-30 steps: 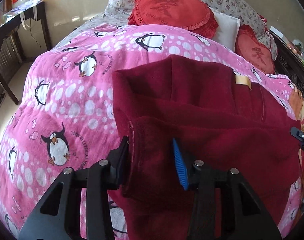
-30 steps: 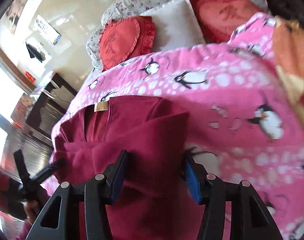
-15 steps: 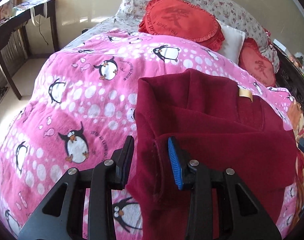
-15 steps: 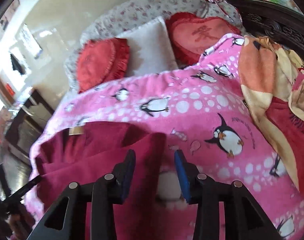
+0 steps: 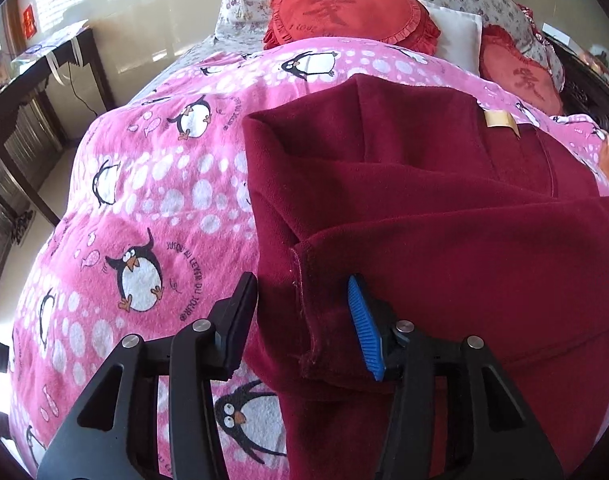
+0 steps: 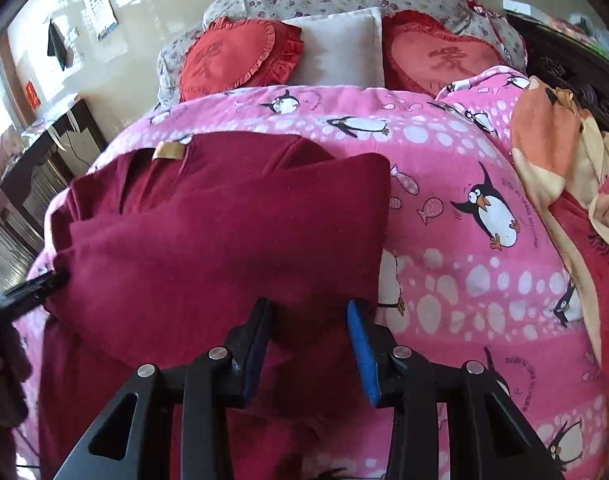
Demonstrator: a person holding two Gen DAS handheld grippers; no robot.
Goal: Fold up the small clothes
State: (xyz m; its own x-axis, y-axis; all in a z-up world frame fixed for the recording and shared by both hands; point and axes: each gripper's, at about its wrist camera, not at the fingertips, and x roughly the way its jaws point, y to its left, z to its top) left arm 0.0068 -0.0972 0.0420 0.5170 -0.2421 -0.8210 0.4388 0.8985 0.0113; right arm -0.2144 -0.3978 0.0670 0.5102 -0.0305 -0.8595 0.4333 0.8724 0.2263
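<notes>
Pink penguin blanket [image 5: 144,184] covers the bed, with red pillows [image 5: 344,8] at the far end. On it lies the dark red garment [image 5: 424,220], partly folded, its tan label [image 5: 500,120] showing. The left gripper [image 5: 304,320] has its fingers spread around the hemmed edge, not pinching it. The right gripper [image 6: 308,332] has its fingers spread too, around the other corner of the folded flap. To fold well, I think both should close on their corners together, lift evenly, and keep the edges lined up.
</notes>
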